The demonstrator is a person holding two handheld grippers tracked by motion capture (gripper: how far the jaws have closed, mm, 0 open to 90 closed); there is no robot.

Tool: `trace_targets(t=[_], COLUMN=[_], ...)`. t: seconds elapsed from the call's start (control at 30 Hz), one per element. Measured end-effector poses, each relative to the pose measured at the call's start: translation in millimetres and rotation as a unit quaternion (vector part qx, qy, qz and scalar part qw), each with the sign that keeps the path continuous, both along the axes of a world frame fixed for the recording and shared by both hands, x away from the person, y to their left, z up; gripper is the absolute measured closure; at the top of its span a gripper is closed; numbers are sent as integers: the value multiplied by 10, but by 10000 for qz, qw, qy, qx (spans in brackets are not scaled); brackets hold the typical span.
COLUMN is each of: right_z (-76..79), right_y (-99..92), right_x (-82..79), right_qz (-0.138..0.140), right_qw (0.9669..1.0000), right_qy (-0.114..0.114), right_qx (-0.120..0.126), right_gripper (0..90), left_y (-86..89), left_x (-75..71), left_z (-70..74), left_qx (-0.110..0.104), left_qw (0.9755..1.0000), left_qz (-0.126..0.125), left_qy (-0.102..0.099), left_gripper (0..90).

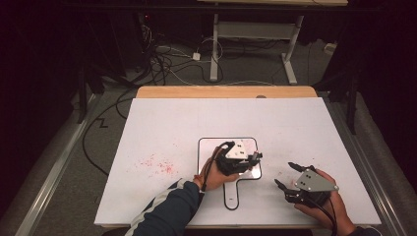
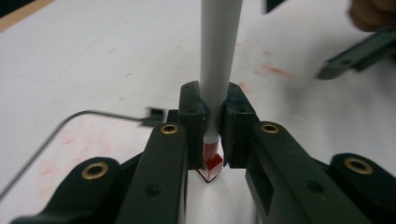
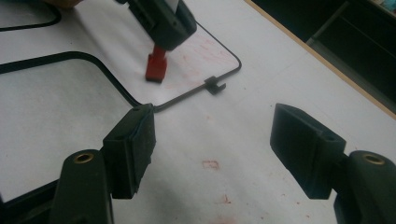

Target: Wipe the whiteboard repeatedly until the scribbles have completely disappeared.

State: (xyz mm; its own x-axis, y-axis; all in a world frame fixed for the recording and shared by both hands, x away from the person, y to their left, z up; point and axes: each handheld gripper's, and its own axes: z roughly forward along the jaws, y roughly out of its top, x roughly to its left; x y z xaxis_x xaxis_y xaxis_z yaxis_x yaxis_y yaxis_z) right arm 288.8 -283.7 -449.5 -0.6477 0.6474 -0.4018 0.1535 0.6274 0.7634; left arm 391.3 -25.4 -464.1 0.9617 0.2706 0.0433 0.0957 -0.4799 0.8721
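A white marker (image 2: 219,56) with a red tip (image 2: 212,161) stands clamped between the jaws of my left gripper (image 2: 215,107), which is shut on its barrel. The tip (image 3: 156,65) points down at a small paddle-shaped whiteboard (image 1: 211,145) with a black rim (image 3: 187,93). I cannot tell whether it touches the board or hovers just above. My left gripper (image 1: 255,157) sits over the board's right part. My right gripper (image 1: 286,174) stands open to the right of the board, above the white table, with nothing between its fingers (image 3: 133,140).
Red smudges (image 1: 155,164) mark the white tabletop (image 1: 295,123) left of the board, and fainter ones (image 3: 210,164) lie under my right gripper. A small black clip (image 3: 215,85) sits on the board's rim. Cables and a desk frame (image 1: 255,44) lie on the floor beyond.
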Motion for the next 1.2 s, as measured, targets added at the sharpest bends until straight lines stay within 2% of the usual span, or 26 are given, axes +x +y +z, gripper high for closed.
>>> trace_targets(t=[0.07,0.1,0.17,0.3,0.37,0.4,0.43,0.47,0.53,0.6,0.7,0.9,0.97,1.0,1.2], right_z=[3,3,1,-2,-5,-6,-8,-8,-8,-8,-6,-7,-7,-7,-9], right_y=[2,6,14,22,24,24,23,22,22,24,29,14,4,3,-7], right_x=[-4,-5,-2,1,2,4,7,7,7,6,4,4,5,5,9], right_qz=[3,7,27,35,55,62,73,67,66,72,76,81,70,77,64], right_qw=[10000,10000,10000,10000,10000,10000,10000,10000,10000,10000,10000,10000,10000,10000,10000], right_qy=[-15,-21,-19,-12,-7,-5,-4,0,0,5,-1,-16,-5,-5,3], right_qx=[-9,-13,-29,-37,-46,-51,-43,-45,-48,-45,-48,-49,-38,-39,-43], right_gripper=[319,319,319,319,319,319,319,319,319,319,319,319,319,319,319], left_y=[72,129,154,228,206,176,83,83,-34,-149,-245,-204,-170,-132,-110], left_x=[88,170,206,299,262,226,122,122,24,-55,-48,178,250,324,384], left_z=[5,9,7,6,9,11,9,9,7,14,23,23,30,35,34], left_qx=[41,84,84,10,5,-2,13,13,11,81,122,79,162,167,130], left_qw=[9999,9997,9995,9991,9992,9995,9999,9999,9999,9997,9995,9999,9995,9992,9990], left_qz=[113,212,293,417,369,258,53,53,-118,-199,-270,42,200,327,427], left_qy=[-24,-98,-126,86,150,193,133,133,83,-64,-124,-79,-195,-142,-24], left_gripper=[785,785,785,785,786,785,785,785,785,785,785,785,785,785,785])
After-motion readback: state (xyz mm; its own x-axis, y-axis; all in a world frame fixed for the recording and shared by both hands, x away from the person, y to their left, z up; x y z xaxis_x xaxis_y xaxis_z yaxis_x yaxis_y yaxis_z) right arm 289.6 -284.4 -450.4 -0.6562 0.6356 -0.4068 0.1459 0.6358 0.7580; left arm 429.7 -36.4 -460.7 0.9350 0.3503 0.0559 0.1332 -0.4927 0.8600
